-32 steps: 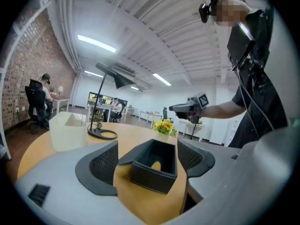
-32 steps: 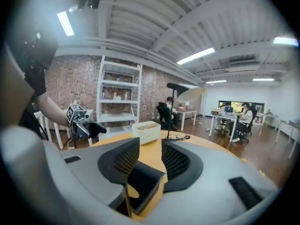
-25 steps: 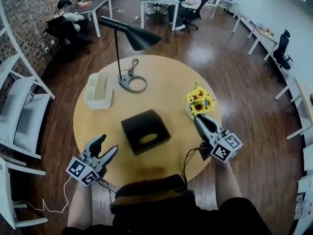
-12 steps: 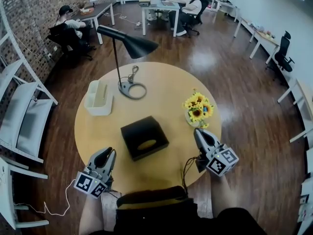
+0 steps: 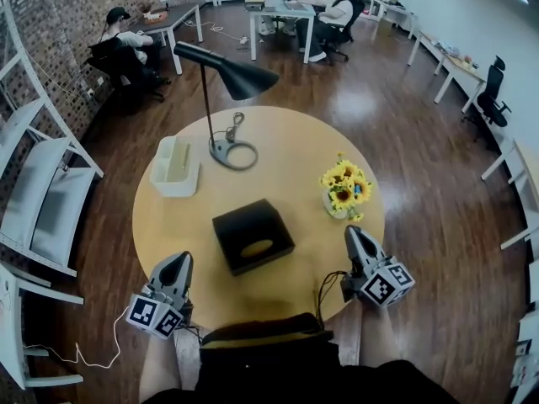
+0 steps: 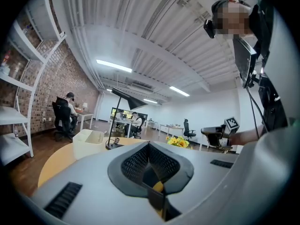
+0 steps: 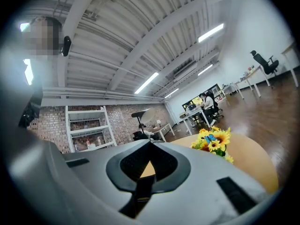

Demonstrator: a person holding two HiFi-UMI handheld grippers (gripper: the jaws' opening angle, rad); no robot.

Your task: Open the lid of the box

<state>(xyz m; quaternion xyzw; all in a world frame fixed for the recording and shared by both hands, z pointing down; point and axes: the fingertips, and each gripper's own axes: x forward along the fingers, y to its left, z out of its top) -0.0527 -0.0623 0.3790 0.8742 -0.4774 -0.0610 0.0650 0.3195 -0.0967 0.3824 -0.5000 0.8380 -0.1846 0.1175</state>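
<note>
Black square box [image 5: 253,236], its oval-slotted lid down, sits near the middle of the round pale wooden table [image 5: 286,133], with bare tabletop on every side (the bunch of yellow sunflowers [image 5: 345,185] to its right is nearest). The left gripper [image 5: 178,261] is held at the table's near edge, left of the box, and the right gripper [image 5: 354,234] at the near-right edge, just beside the flowers. Both point away from the person, jaws pressed together on nothing.
</note>
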